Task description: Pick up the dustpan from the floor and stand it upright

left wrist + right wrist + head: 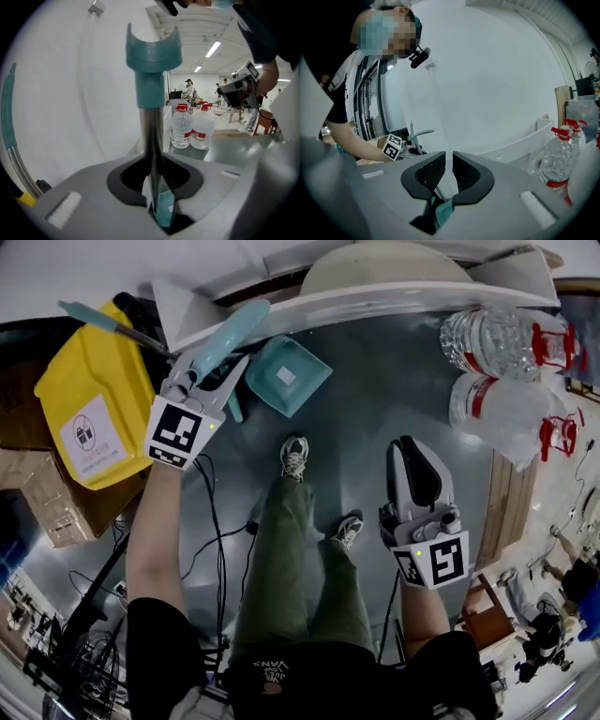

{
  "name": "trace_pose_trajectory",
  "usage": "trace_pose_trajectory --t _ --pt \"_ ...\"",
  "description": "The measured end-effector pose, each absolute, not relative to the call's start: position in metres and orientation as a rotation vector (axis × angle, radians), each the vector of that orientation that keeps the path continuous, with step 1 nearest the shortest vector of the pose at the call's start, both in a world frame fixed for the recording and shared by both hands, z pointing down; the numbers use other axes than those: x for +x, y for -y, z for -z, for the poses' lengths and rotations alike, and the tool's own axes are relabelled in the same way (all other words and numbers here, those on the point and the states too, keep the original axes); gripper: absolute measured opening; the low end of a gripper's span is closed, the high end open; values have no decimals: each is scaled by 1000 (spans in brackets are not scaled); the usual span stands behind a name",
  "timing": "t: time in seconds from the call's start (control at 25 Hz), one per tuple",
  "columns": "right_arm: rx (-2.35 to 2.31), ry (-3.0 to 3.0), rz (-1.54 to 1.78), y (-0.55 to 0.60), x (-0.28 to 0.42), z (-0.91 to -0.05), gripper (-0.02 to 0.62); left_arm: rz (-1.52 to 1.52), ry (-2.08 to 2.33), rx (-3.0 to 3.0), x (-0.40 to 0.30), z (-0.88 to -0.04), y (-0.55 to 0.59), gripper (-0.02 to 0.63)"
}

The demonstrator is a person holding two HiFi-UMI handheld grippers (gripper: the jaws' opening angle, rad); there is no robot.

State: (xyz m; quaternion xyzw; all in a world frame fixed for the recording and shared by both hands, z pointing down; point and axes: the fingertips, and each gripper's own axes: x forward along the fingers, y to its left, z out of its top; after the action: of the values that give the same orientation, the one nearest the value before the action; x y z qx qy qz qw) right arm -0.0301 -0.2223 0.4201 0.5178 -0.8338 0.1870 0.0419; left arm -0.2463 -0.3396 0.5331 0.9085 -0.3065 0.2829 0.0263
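Note:
The teal dustpan hangs tilted above the grey floor, its pan beside my left gripper. My left gripper is shut on the dustpan's long handle. In the left gripper view the dark pole runs up between the pads of the left gripper to a teal forked end cap. My right gripper is lower right, apart from the dustpan. In its own view the right gripper shows a narrow gap between its pads with nothing in it. The left gripper's marker cube shows beyond it.
A yellow bin and a cardboard box stand at the left. Large water bottles lie at the upper right. A white curved wall runs along the top. The person's shoes and black cables are on the floor.

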Motion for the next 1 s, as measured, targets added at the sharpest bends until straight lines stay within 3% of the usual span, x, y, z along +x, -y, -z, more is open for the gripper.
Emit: trace_pose_trajectory --t 1.0 --pt "1603 2568 -487 169 16 -355 51 -911 1056 2657 -194 -541 312 144"
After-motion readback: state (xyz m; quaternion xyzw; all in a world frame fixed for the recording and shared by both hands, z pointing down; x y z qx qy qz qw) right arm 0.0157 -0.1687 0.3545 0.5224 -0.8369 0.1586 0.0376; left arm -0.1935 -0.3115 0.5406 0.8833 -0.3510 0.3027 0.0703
